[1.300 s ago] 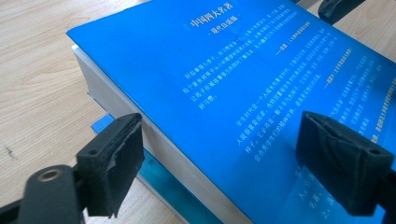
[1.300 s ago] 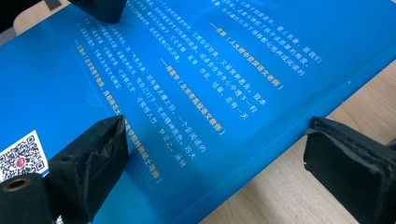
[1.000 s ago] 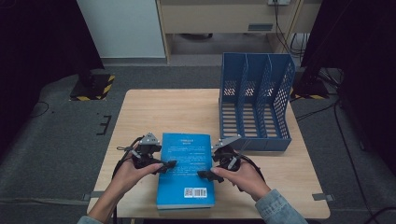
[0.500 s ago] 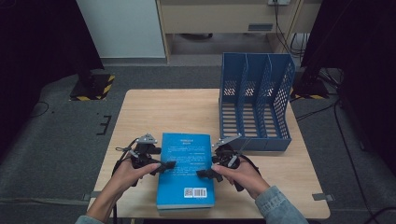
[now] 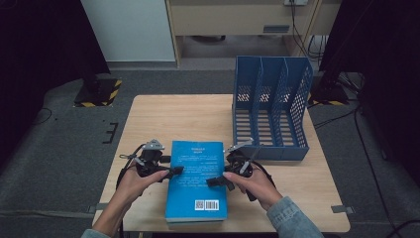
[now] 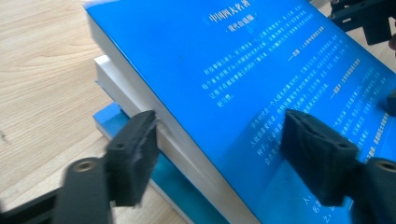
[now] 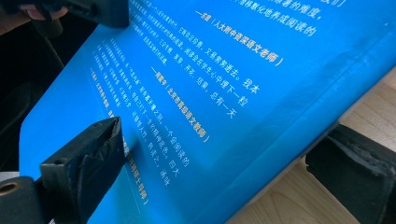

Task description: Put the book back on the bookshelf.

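Wooden table, dark room around it. Blue file rack at 2 o'clock, standing upright. Blue book, back cover up, at 6 o'clock near the front edge, topping a small stack. Left gripper at the book's 9 o'clock edge, jaws spread around that edge, one over the cover, one at the page side. Right gripper at 3 o'clock, jaws likewise straddling cover and underside.

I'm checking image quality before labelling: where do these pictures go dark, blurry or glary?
High view: table evenly lit, surroundings fall into near-black. Left gripper view: blue book has soft, smeared print, jaws slightly blurred. Right gripper view: print is sharper mid-cover, with a pale sheen near the book's edge.
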`<state>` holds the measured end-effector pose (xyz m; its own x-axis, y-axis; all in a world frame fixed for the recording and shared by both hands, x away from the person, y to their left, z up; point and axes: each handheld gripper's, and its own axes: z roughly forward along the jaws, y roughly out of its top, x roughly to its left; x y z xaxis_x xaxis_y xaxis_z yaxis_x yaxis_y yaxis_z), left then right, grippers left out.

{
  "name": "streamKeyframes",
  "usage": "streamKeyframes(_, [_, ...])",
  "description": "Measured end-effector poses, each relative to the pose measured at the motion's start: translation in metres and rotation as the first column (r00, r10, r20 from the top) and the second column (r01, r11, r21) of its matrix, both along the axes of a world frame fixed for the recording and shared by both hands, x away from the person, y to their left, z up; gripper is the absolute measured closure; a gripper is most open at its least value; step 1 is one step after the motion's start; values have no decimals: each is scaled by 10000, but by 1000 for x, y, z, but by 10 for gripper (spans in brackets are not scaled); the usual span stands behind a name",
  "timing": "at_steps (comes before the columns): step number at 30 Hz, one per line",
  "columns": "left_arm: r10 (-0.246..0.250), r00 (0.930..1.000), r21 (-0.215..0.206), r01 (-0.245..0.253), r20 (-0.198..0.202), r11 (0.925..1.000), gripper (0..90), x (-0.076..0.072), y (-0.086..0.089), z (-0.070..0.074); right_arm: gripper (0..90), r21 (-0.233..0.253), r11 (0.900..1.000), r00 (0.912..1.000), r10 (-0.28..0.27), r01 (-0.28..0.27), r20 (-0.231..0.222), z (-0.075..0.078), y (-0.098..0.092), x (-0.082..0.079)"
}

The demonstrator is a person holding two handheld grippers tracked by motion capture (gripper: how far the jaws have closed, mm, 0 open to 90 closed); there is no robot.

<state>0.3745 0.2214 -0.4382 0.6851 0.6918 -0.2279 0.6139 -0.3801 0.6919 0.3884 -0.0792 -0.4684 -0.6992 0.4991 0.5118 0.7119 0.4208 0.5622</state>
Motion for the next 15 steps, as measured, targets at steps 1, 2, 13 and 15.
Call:
streamKeyframes(1, [61,10000,-36,-61,-21,10000,342,0,1,1,54,69,10000,10000,-9,9,3,-1,0,0])
streamKeyframes(2, [80,10000,-65,-80,-23,9999,342,0,1,1,54,69,10000,10000,-9,9,3,-1,0,0])
streamKeyframes(13, [68,9999,68,-69,111,10000,360,-1,0,2,74,686,9976,10000,-12,13,-7,-7,-6,0])
streamKeyframes(15, [48,9999,70,-48,129,10000,372,-1,0,2,63,745,9972,10000,-54,51,31,-8,-6,0])
